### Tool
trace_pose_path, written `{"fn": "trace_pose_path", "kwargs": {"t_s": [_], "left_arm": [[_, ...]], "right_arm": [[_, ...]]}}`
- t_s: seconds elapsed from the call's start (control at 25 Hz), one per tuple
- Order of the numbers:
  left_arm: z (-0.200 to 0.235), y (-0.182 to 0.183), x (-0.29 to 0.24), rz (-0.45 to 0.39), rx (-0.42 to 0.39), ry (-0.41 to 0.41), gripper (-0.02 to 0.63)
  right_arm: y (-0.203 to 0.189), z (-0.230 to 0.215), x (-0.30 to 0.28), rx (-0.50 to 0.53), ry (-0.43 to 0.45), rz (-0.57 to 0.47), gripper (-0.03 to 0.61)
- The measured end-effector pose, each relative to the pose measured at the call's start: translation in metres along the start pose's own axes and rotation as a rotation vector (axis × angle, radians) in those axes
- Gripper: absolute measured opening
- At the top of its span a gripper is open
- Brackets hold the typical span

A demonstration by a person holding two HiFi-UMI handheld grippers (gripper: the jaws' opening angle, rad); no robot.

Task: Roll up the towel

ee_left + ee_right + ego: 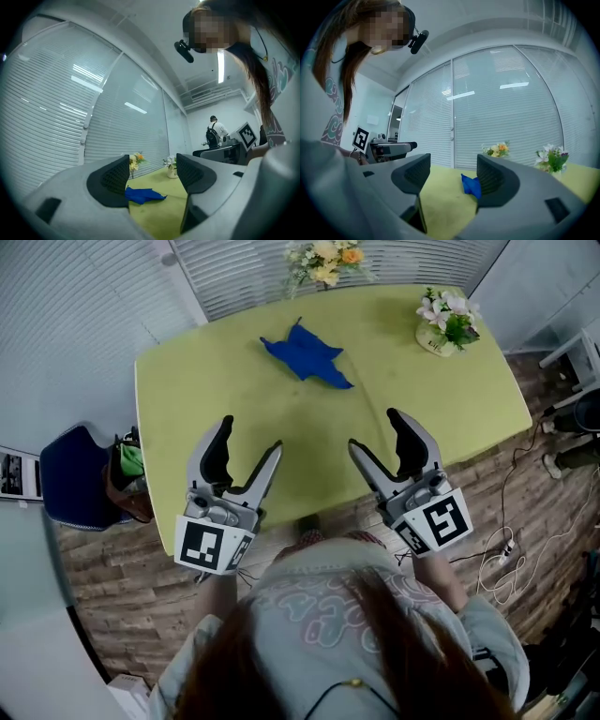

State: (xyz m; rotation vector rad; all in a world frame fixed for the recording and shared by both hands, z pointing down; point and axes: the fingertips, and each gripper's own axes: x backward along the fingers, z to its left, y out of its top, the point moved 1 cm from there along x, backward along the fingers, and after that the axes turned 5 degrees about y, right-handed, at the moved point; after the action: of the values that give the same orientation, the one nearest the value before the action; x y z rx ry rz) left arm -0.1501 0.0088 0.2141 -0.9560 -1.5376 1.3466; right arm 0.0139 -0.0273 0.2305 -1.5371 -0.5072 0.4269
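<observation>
Wearer's shirt (309, 606) nearest, then left gripper (253, 432) and right gripper (372, 427), both spread wide and empty over the green table (187, 390); blue towel (307, 354) crumpled well beyond them, probably soft and light, best pinched at a corner.

head view: steeply down over table (234, 418) | gripper views: low, level, facing blinds (56, 117) | shared: towel (305, 354)

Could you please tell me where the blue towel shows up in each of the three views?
Head view: blue towel, upper centre, on the table.
Left gripper view: blue towel, low centre, between the open jaws.
Right gripper view: blue towel, low centre, partly behind one jaw.
Shared landmark: yellow-orange flowers, beyond the towel in every view.
</observation>
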Motion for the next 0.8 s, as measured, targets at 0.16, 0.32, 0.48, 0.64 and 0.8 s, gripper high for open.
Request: {"fn": "trace_pose_path", "kwargs": {"t_s": [0.16, 0.32, 0.48, 0.64, 0.8], "left_arm": [[0.007, -0.007, -0.011, 0.013, 0.003, 0.005, 0.287], [0.014, -0.018, -0.025, 0.036, -0.007, 0.02, 0.287], [0.027, -0.029, -0.043, 0.064, -0.006, 0.053, 0.287], [0.034, -0.041, -0.059, 0.082, 0.037, 0.073, 0.287], [0.045, -0.054, -0.079, 0.109, 0.027, 0.085, 0.287]], "right_arm": [[-0.009, -0.011, -0.003, -0.003, -0.006, 0.028, 0.296], [-0.021, -0.027, -0.009, 0.0, 0.002, 0.063, 0.295], [-0.04, -0.045, -0.022, 0.011, 0.029, 0.122, 0.295], [-0.061, -0.065, -0.037, 0.036, 0.057, 0.181, 0.295], [-0.093, -0.088, -0.052, 0.097, 0.07, 0.288, 0.295]]}}
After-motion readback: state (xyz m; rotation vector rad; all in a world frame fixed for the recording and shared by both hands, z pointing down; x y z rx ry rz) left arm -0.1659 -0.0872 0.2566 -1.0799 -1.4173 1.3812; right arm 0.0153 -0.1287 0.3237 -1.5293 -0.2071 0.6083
